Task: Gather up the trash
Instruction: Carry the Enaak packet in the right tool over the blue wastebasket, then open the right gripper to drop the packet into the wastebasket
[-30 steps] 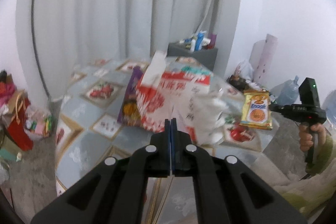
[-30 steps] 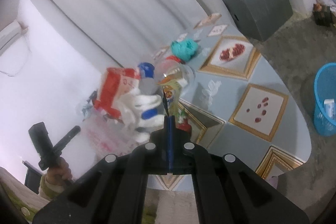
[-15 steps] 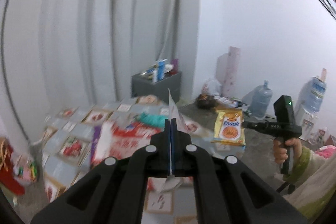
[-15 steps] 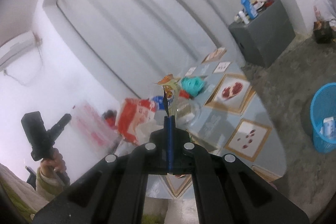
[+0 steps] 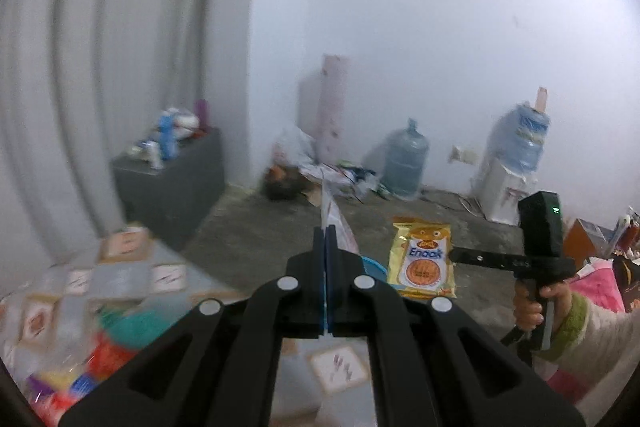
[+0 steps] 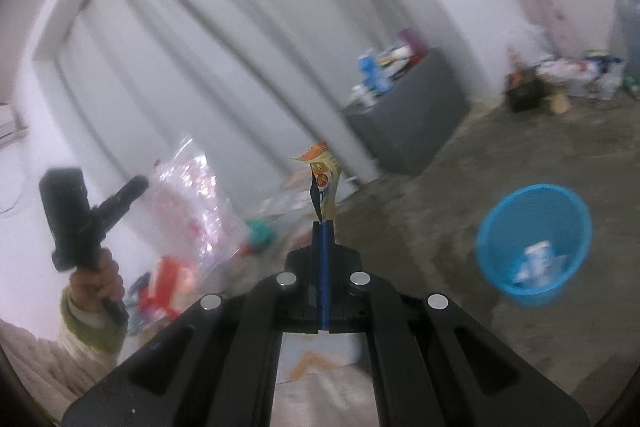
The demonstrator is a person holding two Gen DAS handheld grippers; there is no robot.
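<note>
My left gripper (image 5: 326,229) is shut on a clear plastic bag with red print (image 5: 334,215); the bag also shows in the right wrist view (image 6: 192,203), hanging in the air. My right gripper (image 6: 323,223) is shut on a yellow Enaak snack packet (image 6: 326,187), seen flat-on in the left wrist view (image 5: 424,259). A blue waste basket (image 6: 534,239) stands on the floor to the right, with some trash inside. More trash lies blurred on the patterned table (image 5: 120,279) at lower left.
A dark grey cabinet (image 5: 172,179) with bottles stands by the curtain. Water jugs (image 5: 406,159), a dispenser (image 5: 504,187) and a pile of clutter (image 5: 328,175) line the far wall. The floor is bare concrete.
Both grippers have lifted off the table and swung right toward the floor, carrying the bag and the packet. The blue basket now sits closer in the right wrist view.
</note>
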